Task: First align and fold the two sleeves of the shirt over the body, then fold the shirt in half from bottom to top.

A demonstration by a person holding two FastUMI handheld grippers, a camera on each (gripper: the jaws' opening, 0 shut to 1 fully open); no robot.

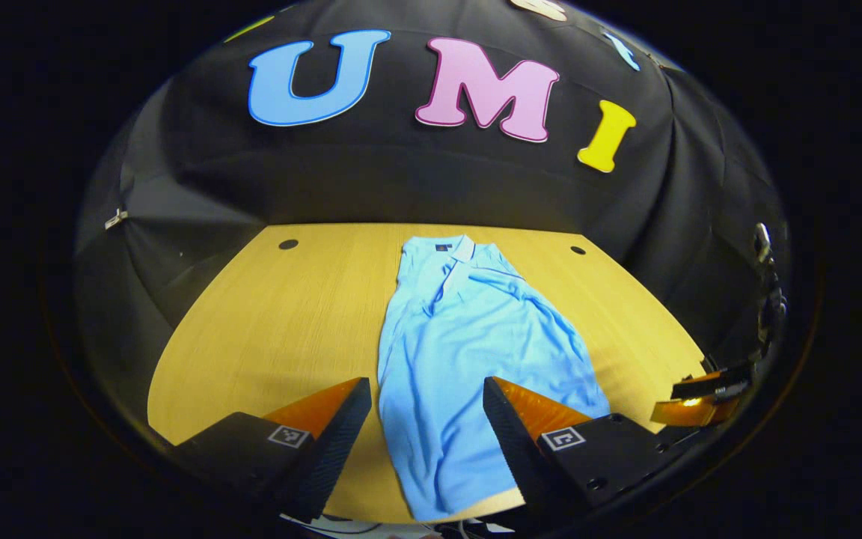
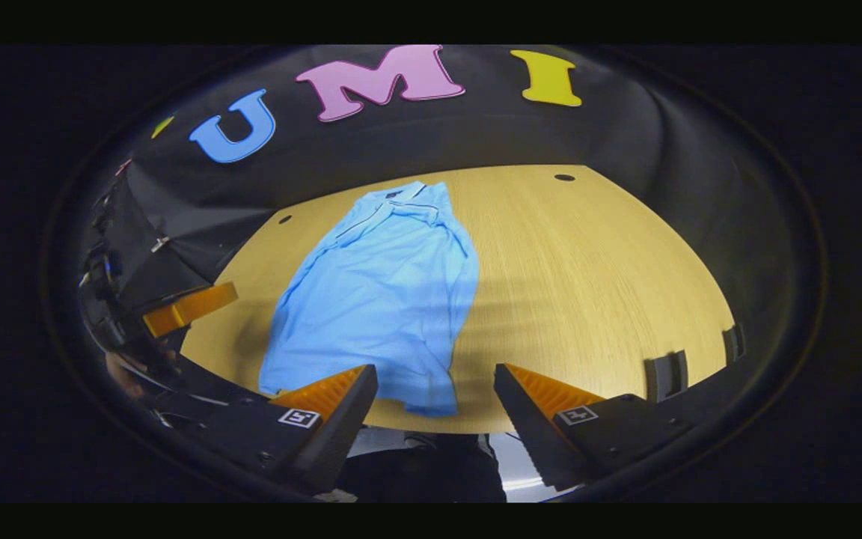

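Observation:
A light blue polo shirt [image 1: 468, 344] lies flat on the wooden table [image 1: 281, 322], collar at the far end, hem at the near edge, both sleeves folded in over the body. My left gripper [image 1: 427, 400] hovers open above the shirt's lower part, holding nothing. In the right gripper view the same shirt [image 2: 386, 299] lies left of centre. My right gripper [image 2: 435, 385] is open above the shirt's near right hem corner and the table's front edge. The left gripper [image 2: 188, 307] appears at the far left of that view; the right gripper [image 1: 700, 400] appears at the right edge of the left gripper view.
The table has two small dark holes [image 1: 288, 244] [image 1: 578, 250] near its far corners. Black cloth walls close in the table behind and at the sides. Dark clips [image 2: 667, 374] sit on the table's right edge. Bare wood stretches wide to the right of the shirt [image 2: 588, 284].

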